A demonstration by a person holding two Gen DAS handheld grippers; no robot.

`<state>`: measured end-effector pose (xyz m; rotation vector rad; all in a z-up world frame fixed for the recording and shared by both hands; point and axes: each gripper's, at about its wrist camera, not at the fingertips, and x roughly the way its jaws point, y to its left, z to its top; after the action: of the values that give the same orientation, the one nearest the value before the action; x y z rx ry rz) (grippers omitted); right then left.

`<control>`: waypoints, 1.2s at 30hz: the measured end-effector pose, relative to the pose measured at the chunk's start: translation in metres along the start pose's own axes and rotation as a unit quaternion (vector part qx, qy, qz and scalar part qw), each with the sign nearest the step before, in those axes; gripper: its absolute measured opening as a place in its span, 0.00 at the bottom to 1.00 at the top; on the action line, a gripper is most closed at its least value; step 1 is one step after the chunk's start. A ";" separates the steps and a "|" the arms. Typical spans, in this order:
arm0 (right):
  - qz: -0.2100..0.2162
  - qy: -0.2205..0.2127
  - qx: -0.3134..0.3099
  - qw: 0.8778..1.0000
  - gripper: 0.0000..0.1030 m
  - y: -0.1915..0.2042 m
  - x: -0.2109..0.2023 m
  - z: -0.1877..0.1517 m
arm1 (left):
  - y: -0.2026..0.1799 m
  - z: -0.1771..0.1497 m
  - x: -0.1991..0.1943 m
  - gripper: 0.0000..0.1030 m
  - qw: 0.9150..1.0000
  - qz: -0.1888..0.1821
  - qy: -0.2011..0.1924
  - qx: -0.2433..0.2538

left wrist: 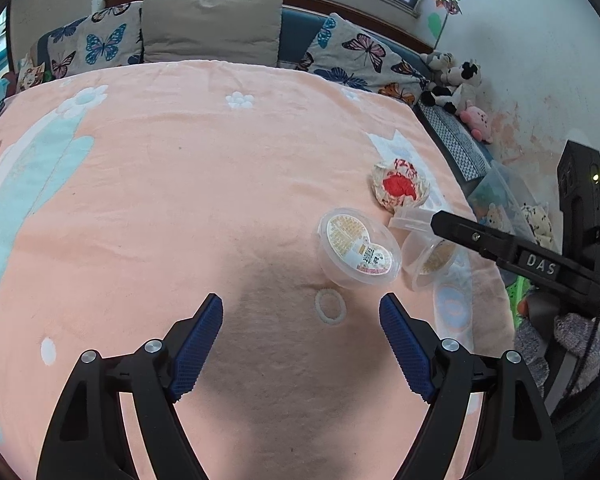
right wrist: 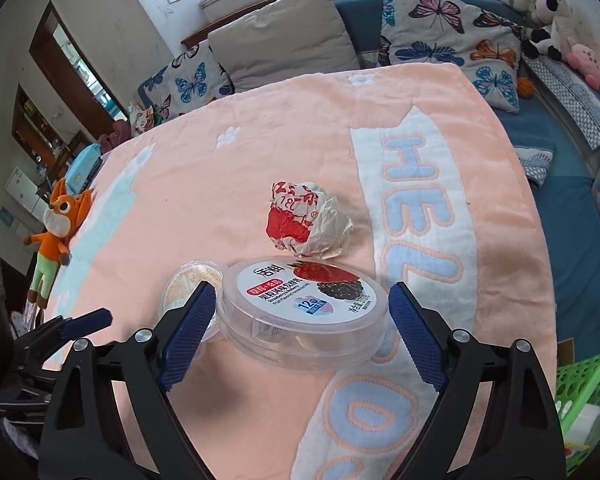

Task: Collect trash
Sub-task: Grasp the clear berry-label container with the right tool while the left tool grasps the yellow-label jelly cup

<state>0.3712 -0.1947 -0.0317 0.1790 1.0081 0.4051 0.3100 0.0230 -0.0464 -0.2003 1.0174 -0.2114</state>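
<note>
The left gripper (left wrist: 301, 312) hangs above the peach blanket (left wrist: 180, 184) with its blue pads (left wrist: 198, 344) spread wide and nothing between them. Ahead of it and to its right lies a clear plastic yogurt cup (left wrist: 358, 250), tipped on its side with the printed lid facing the camera. Just beside that cup, a second clear yogurt cup (right wrist: 300, 308) lies tilted; its lid shows strawberry and blackberry artwork in the right wrist view. The right gripper (right wrist: 302, 302) straddles this second cup with its jaws apart; the left pad stands close against the cup wall and the right pad stands just clear of the rim, so no clamping is evident. A crumpled white-and-red wrapper (right wrist: 306, 222) rests on the blanket just beyond both cups, separate from them. The blanket carries a white band with pale blue letters (right wrist: 416, 184) running along its right side. An orange plush fox (right wrist: 56, 232) lies at the blanket's far left edge. Butterfly-print cushions (left wrist: 100, 40) and a beige pillow (left wrist: 212, 24) line the blue sofa (right wrist: 360, 12) behind. A green slotted basket (right wrist: 580, 384) shows at the lower right.
</note>
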 end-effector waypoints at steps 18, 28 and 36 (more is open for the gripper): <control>0.045 -0.047 0.040 0.997 0.84 -0.016 -0.052 -0.010 | -0.043 0.018 0.041 0.82 0.994 0.005 0.007 0.112; 0.053 -0.068 0.060 0.994 0.84 -0.029 -0.079 -0.023 | -0.050 0.024 0.059 0.72 0.990 0.000 -0.004 0.138; 0.046 -0.082 0.070 0.993 0.84 -0.034 -0.096 -0.036 | -0.053 0.016 0.056 0.60 0.990 0.010 -0.010 0.141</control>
<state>0.3048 -0.2664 0.0132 0.3800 0.8675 0.3972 0.3482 -0.0420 -0.0700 0.0639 0.9568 -0.3312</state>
